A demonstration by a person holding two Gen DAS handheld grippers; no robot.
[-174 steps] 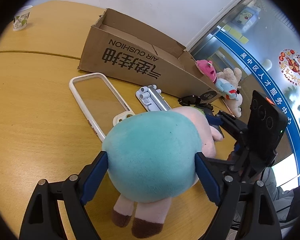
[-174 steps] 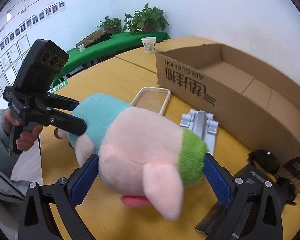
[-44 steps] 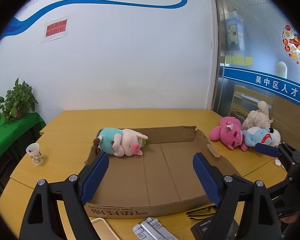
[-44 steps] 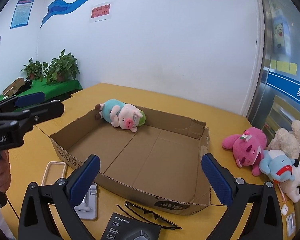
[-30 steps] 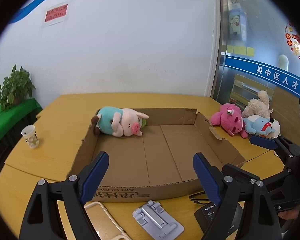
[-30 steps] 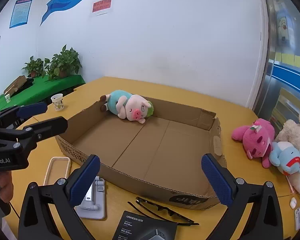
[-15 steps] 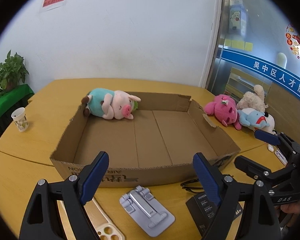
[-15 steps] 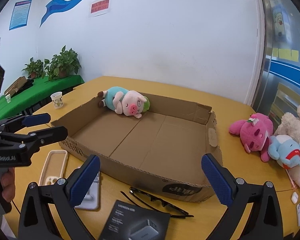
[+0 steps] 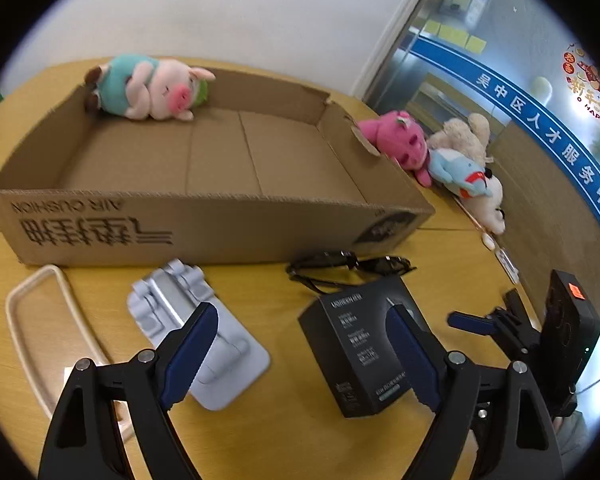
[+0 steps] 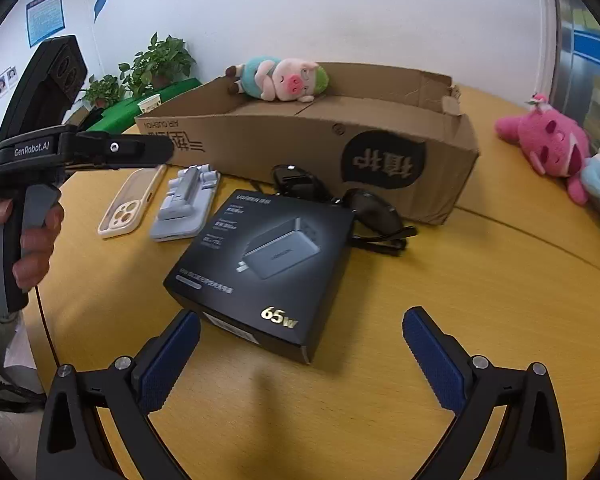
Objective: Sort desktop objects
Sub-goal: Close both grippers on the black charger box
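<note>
Dropped from above the cardboard box toward near items; both grippers gaping, empty. Charger box, near centre: probably stiff, light, slick; grip opposite side edges.

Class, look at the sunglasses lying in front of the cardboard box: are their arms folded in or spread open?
Spread open. The sunglasses lie against the cardboard box, with thin arms extending away from the lenses across the table.

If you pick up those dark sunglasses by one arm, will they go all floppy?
Probably a bit. The dark sunglasses have thin, unfolded arms, so they would likely swing at the hinge. They look light and slim, so a push should slide them easily across the smooth wooden table. The lenses may scratch or crack under a hard squeeze.
</note>
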